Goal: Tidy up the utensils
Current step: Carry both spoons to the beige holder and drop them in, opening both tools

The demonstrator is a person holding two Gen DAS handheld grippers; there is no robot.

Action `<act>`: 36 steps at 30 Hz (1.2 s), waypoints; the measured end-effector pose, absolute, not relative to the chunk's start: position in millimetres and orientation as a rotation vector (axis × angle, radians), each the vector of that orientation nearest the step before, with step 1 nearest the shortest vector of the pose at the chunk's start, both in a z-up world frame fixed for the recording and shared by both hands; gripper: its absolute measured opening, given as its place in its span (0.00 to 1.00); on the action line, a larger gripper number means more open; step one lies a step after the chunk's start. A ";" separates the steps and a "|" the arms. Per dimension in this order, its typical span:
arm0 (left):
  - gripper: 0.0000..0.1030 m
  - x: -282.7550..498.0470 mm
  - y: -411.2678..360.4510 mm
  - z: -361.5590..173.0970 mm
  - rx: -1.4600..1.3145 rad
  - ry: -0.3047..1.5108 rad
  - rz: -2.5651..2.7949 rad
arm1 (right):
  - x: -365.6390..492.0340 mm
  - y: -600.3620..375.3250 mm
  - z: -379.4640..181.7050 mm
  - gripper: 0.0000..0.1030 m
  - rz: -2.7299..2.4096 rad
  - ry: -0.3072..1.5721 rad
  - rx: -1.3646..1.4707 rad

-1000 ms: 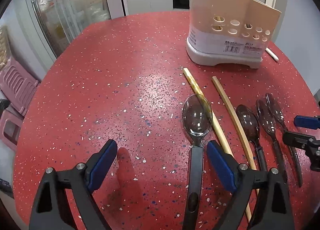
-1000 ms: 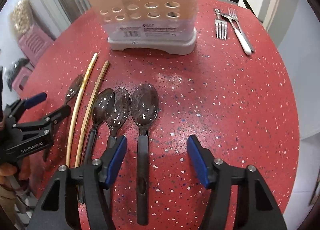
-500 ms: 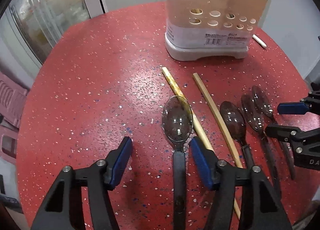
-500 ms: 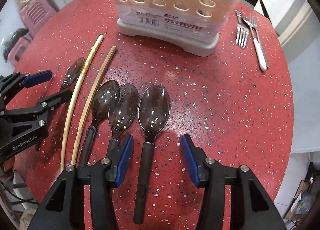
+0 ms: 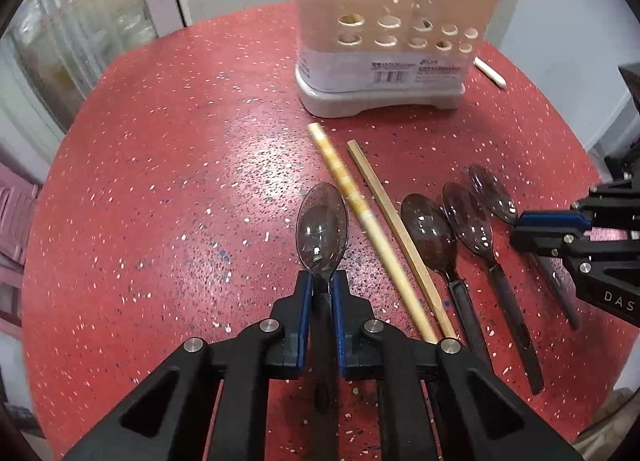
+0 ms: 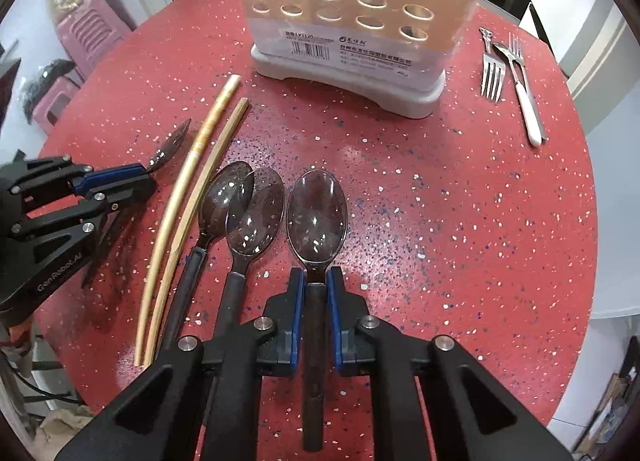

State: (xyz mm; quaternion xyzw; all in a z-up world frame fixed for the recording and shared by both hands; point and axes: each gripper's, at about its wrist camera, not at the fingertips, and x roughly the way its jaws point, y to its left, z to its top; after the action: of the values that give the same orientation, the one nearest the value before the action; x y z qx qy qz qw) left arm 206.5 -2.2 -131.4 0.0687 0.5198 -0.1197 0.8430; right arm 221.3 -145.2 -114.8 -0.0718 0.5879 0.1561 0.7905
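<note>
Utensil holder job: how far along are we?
Early. Something already stands in the utensil holder. In hand: the left gripper and right gripper, jaws just closed, each clamp a smoky spoon's neck. Left on the table: two spoons, two chopsticks, forks.

Both tools tilt steeply down over the table. The left tool (image 5: 321, 293) and right tool (image 6: 316, 287) have each just closed on a spoon handle.

Left gripper (image 5: 322, 289) jaws just closed on dark spoon (image 5: 322, 227) neck; chopsticks (image 5: 372, 221), three spoons (image 5: 466, 229) on red bench (image 5: 160, 181).
</note>
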 end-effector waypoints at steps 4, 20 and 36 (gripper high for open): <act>0.34 188.9 6.4 -123.6 0.102 1.031 -0.220 | 212.9 -158.7 -111.8 0.12 0.365 1.233 -0.088; 0.34 141.6 20.8 -40.1 -0.063 0.772 -0.179 | 194.1 -213.2 -46.5 0.12 0.422 0.887 0.156; 0.34 183.9 5.7 39.8 -0.142 0.581 -0.180 | 226.1 -221.8 32.5 0.12 0.419 0.678 0.181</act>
State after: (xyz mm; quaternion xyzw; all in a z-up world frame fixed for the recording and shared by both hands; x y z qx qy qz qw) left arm 183.9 5.7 39.8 -0.0697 0.2857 -0.0885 0.9517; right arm 226.1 -221.8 32.5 0.0879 0.3295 0.2035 0.9178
